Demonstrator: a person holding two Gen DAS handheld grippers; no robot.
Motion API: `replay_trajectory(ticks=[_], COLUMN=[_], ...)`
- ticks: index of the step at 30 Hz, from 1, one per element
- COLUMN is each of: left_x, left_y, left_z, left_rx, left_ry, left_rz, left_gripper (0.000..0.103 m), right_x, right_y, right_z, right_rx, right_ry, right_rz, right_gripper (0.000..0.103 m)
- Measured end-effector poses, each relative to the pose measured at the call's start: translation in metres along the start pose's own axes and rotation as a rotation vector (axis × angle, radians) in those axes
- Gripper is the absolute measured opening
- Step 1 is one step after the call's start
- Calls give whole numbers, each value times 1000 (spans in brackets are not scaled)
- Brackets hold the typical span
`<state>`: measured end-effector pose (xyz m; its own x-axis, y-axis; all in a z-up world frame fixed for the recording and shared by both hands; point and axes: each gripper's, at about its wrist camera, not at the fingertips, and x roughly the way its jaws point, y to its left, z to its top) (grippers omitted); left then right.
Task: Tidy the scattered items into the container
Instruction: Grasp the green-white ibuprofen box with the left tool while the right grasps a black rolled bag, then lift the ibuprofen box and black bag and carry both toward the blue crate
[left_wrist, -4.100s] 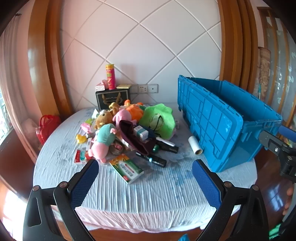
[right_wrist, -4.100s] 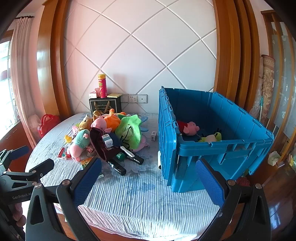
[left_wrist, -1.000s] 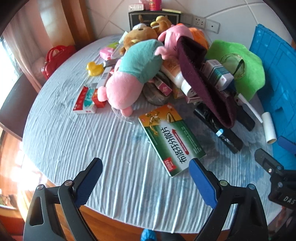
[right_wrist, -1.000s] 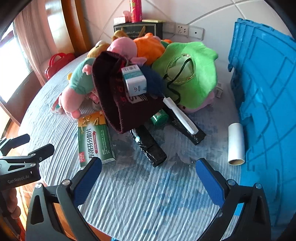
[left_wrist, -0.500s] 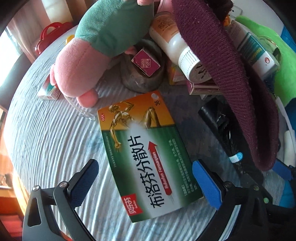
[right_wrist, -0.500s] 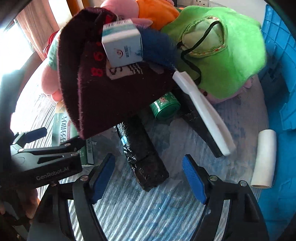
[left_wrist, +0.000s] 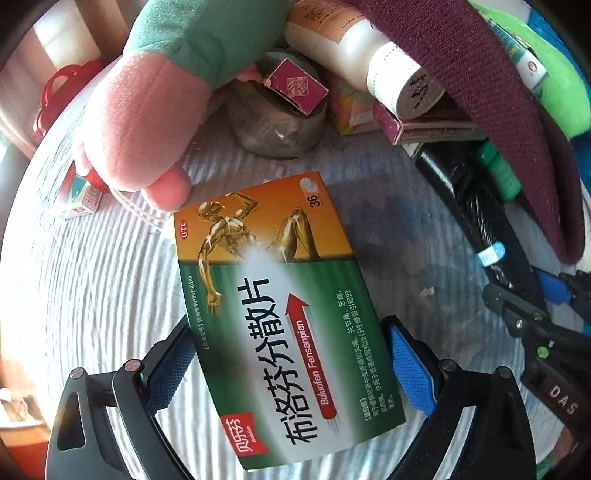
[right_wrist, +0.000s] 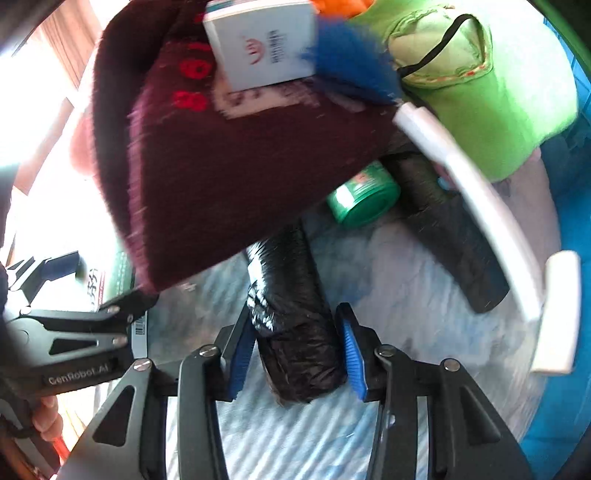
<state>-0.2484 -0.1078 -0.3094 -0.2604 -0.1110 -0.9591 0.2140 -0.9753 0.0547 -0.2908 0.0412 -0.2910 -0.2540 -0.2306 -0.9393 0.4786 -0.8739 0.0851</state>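
From the left wrist view, the left gripper (left_wrist: 291, 360) stands over a green and orange medicine box (left_wrist: 280, 314) that lies flat on the pale ribbed tablecloth (left_wrist: 92, 280). Its jaws are wide and closing, one blue pad on each long side of the box; I cannot tell if the pads touch it. The box reads "Buluofen Fensanpian", "OTC" and "36", with large Chinese characters. Only this view shows the pink and green plush toy (left_wrist: 166, 85), a white bottle (left_wrist: 369, 55) lying on its side under the maroon knitted hat (left_wrist: 498, 110), and a small magenta box (left_wrist: 295, 86) on a grey lump. At the right edge, the right gripper's body shows the letters "DAS".

From the right wrist view, the right gripper (right_wrist: 295, 354) has its jaws narrow and closing around the end of a black plastic-wrapped roll (right_wrist: 295, 325) on the cloth; the left pad seems to touch it, the right one stands just beside it. Only here I see the hat's red figures "86", a white carton (right_wrist: 262, 44) on top of it, a green jar (right_wrist: 364, 199), a green plush (right_wrist: 498, 92), a white roll (right_wrist: 557, 314) and the blue container (right_wrist: 576, 258) at the right edge. The other gripper's body reads "GenRobot.AI".
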Motion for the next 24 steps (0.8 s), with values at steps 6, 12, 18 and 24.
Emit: replay_trajectory(ticks=[6,12,18,24], left_x=[-3,-6,-11,-12], left_y=[7,-1,-7,-5], left_z=[-3,-2,-15,-22], left_rx=[12,50,92,104], left_ry=[-14,-70,-71,-77], left_rz=[17,9,-10,-12], left_gripper=[98,92,92,92], right_x=[-1,0,-10,-9], right_y=[8,16,31,32], right_z=[-2,-3,-31,-34], right_rx=[52,53,64,96], right_ry=[-25,-55,-28,-73], right_rz=[2,-79,-52,-58], right_gripper=[57,37,35,43])
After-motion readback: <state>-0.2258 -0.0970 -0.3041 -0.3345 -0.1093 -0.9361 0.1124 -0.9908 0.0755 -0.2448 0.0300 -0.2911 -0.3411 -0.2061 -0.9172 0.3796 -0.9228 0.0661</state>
